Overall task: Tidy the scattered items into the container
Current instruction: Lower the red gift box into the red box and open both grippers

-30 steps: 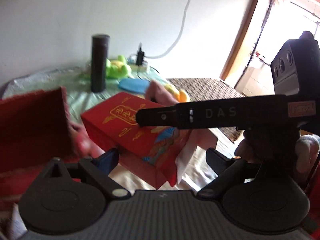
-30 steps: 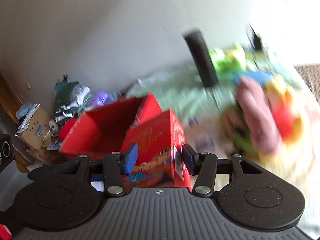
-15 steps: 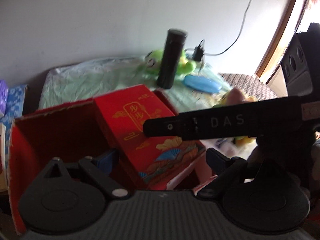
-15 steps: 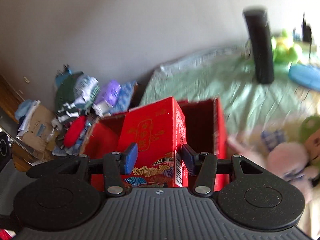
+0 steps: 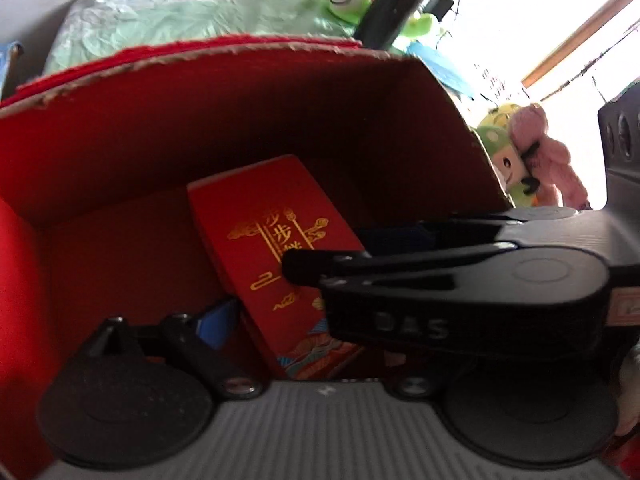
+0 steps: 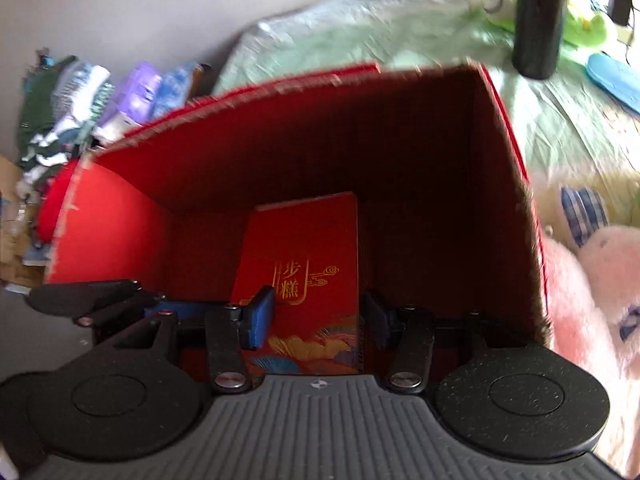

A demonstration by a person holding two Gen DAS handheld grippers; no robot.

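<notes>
Gift box [image 6: 308, 264] now inside container [image 6: 400, 128]

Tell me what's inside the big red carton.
Inside the red carton: one red gift box, gripped by the right gripper. The carton floor under the box and grippers is hidden.

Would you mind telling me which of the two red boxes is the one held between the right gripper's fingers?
The smaller red gift box with gold lettering, held by the right gripper inside the large open red carton, which surrounds it.
</notes>
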